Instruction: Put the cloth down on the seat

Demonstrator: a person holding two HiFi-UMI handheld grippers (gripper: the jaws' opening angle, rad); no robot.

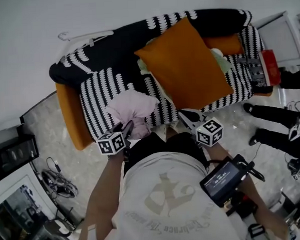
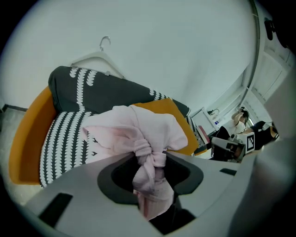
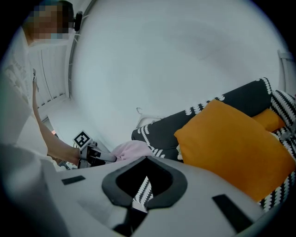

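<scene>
A pale pink knotted cloth hangs over the front edge of the sofa's black-and-white striped seat. My left gripper is shut on it. In the left gripper view the cloth's knot sits pinched between the jaws of the left gripper, and the bunched fabric spreads above them. My right gripper hovers at the seat's front by the orange cushion. In its own view the right gripper is shut with nothing in it, and the cloth shows off to its left.
A black patterned cover drapes the orange sofa's backrest, and a white hanger lies on top of it. Black and red items sit at the sofa's right end. Another person's legs stand on the floor to the right. Cables lie at the left.
</scene>
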